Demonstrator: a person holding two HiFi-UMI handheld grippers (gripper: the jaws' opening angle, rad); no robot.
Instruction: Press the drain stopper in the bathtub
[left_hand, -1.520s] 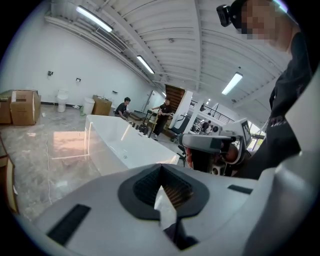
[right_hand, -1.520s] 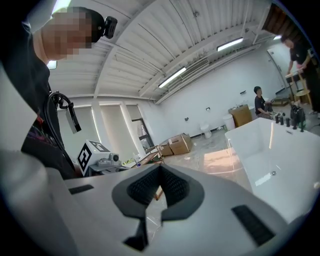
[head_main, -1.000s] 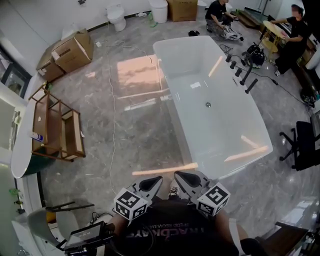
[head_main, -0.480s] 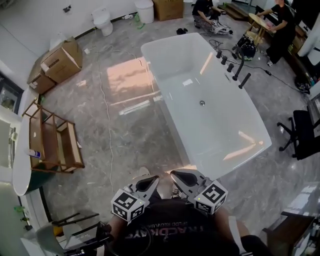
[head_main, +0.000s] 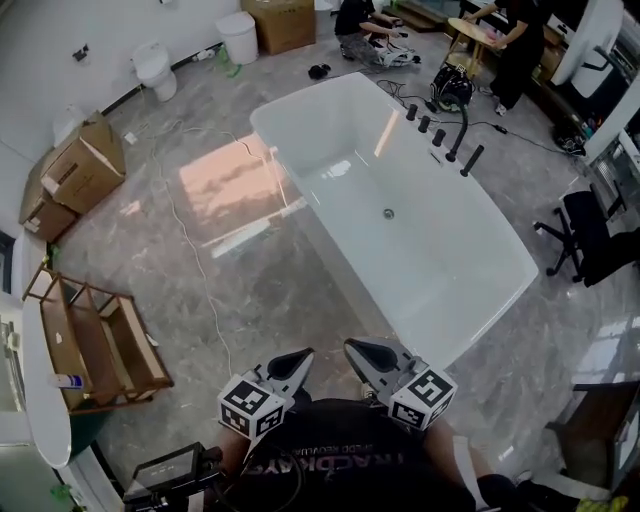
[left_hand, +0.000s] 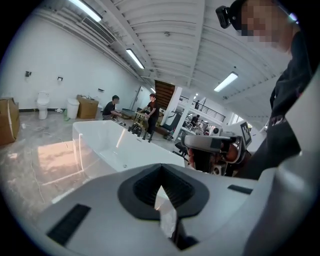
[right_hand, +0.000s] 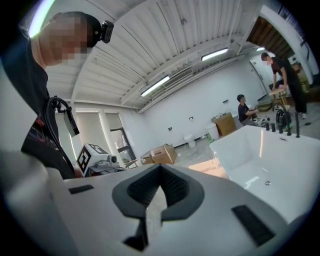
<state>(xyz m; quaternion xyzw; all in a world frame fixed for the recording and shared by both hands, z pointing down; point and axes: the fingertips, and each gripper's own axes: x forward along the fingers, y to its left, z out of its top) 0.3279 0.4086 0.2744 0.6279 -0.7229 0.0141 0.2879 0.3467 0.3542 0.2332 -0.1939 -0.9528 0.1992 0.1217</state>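
Note:
A white freestanding bathtub (head_main: 300, 110) stands on the grey marble floor, ahead of me and to the right. Its small round metal drain stopper (head_main: 388, 213) sits in the middle of the tub floor, bare. Both grippers are held close to my chest, well short of the tub. My left gripper (head_main: 299, 357) and right gripper (head_main: 353, 348) point forward with jaws together and nothing between them. In the left gripper view the left gripper (left_hand: 161, 171) frames the tub (left_hand: 100, 131) and drain (left_hand: 124, 166). The right gripper (right_hand: 160, 170) looks past the tub (right_hand: 235, 137) and its drain (right_hand: 267, 183).
Black tap fittings (head_main: 440, 135) line the tub's far right rim. A cable (head_main: 190, 250) runs over the floor on the left. Cardboard boxes (head_main: 70, 175), a wooden shelf (head_main: 90, 345) and a toilet (head_main: 155, 62) stand left. An office chair (head_main: 585, 235) and people (head_main: 365, 20) are at right and rear.
The head view has swung, so the tub sits more to the left and at a steeper angle in the picture. Both grippers stay shut at my chest.

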